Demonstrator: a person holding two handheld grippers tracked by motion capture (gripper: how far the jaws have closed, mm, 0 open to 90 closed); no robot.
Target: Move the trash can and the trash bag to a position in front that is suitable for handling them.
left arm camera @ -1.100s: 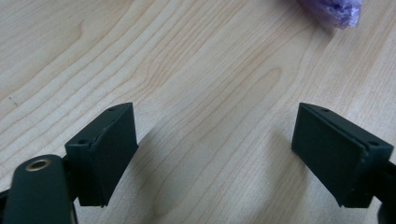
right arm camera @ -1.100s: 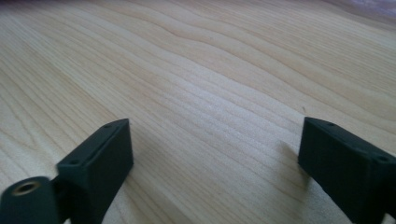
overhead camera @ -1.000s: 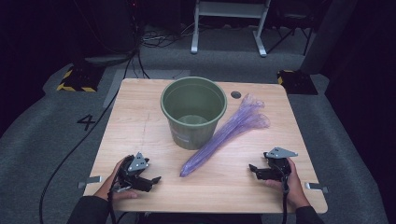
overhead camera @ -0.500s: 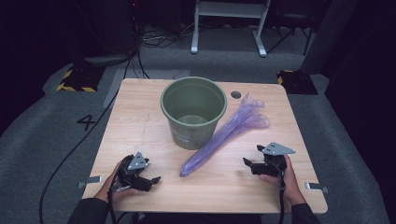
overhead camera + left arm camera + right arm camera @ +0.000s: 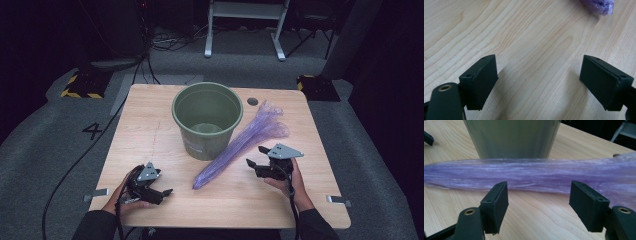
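Observation:
A green bucket stands upright and empty on the middle of the wooden table. A long twisted purple plastic bag lies slantwise to the bucket's right, its thin end toward the front. My right gripper hovers just right of the bag, pointing at it. In the right gripper view, the right gripper is open; its jaws have just been closing with nothing between them. The bag lies just past the tips, in front of the bucket. My left gripper rests near the front left. In its own view the left gripper is open over bare wood, the bag's tip farther off.
A small round hole sits in the table behind the bag. Metal brackets stick out at the front sides. Grey carpet surrounds the table, with a white stand and cables behind it.
My right gripper has lifted and moved left and away from the front edge, closer to the bag, and its jaws have narrowed a little. The left gripper, bucket and bag have stayed put.

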